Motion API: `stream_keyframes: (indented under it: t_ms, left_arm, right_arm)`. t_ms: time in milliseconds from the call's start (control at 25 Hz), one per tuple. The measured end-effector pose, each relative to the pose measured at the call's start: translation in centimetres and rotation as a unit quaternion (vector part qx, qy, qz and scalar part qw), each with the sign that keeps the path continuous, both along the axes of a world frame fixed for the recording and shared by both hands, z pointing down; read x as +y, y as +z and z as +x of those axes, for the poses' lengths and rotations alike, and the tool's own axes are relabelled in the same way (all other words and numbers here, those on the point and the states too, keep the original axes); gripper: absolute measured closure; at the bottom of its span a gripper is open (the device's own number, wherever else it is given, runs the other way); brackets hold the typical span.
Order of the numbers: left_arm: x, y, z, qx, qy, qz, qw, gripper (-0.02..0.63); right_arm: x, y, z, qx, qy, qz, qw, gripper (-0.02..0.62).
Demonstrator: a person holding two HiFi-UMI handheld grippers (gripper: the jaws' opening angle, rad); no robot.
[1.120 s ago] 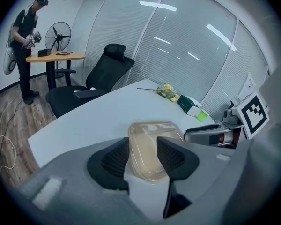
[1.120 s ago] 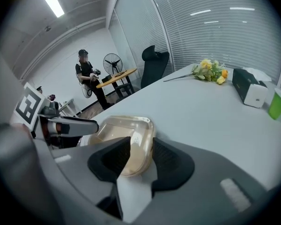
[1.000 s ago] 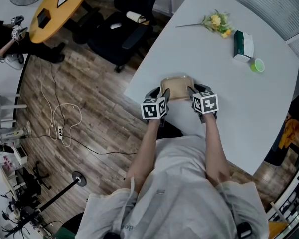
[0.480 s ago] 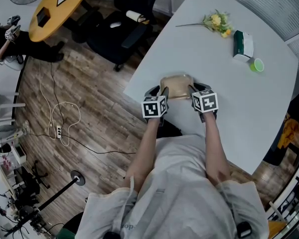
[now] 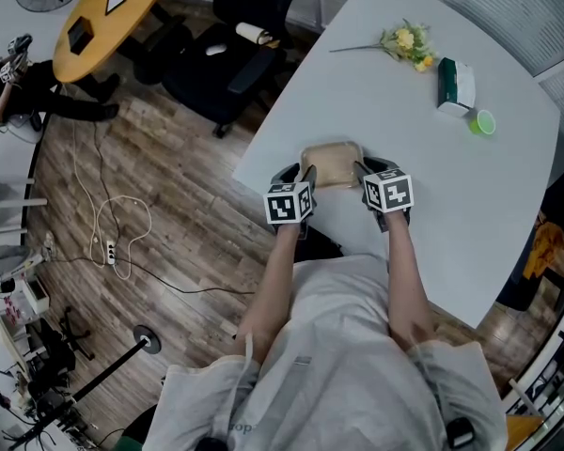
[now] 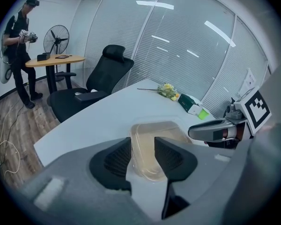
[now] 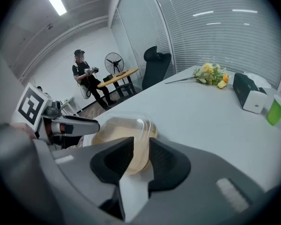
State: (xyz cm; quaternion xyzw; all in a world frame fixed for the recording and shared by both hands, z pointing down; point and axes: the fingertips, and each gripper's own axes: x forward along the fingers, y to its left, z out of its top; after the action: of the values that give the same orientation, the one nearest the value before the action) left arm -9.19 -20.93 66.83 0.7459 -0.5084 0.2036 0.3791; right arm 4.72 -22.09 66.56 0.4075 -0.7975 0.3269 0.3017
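Tan contents of clear container (image 5: 331,164) were too blurry to ID; left claw (image 6: 143,149) clenched its left rim, right claw (image 7: 141,149) its right rim, container betw. them by desk (image 5: 432,186) edge.

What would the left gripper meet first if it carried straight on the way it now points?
The clear container: its rim sits between the jaws of the left gripper, so it would likely push deeper onto that at once.

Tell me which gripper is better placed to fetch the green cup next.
Right, probably. Both grip the clear container, but the green cup stands off to the side of the right gripper; the left gripper would have to cross the container.
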Motion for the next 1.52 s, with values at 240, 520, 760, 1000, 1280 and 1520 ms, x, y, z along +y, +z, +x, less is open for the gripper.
stream_keyframes:
  t_ms: [240,520,760,1000,1280,1520]
  left_arm:
    - [-0.1,-0.6,-0.2,0.005,0.002,0.005,1.0000,0.446]
    - [0.3,-1.0,0.0,0.009,0.007,0.010,0.9999,0.446]
    - [0.4,-1.3,-0.1,0.011,0.005,0.016,0.9998,0.446]
    - [0.9,-2.1,-0.4,0.014,0.001,0.028,0.9995,0.446]
    - [1.2,-2.7,-0.9,0.016,-0.006,0.037,0.9992,0.446]
    - [1.5,-3.1,-0.6,0.017,-0.001,0.041,0.9990,0.446]
  right_arm:
    - [0.0,-0.5,-0.3,-0.006,0.001,0.004,1.000,0.492]
    - [0.1,-1.1,-0.2,-0.005,0.008,0.013,1.000,0.492]
    - [-0.1,-1.9,-0.1,-0.023,0.022,0.026,0.999,0.509]
    - [0.4,-2.8,-0.3,-0.035,0.028,0.034,0.998,0.528]
    - [0.8,-3.7,-0.3,-0.041,0.033,0.045,0.998,0.572]
    - [1.3,-3.4,0.0,-0.026,0.030,0.046,0.998,0.571]
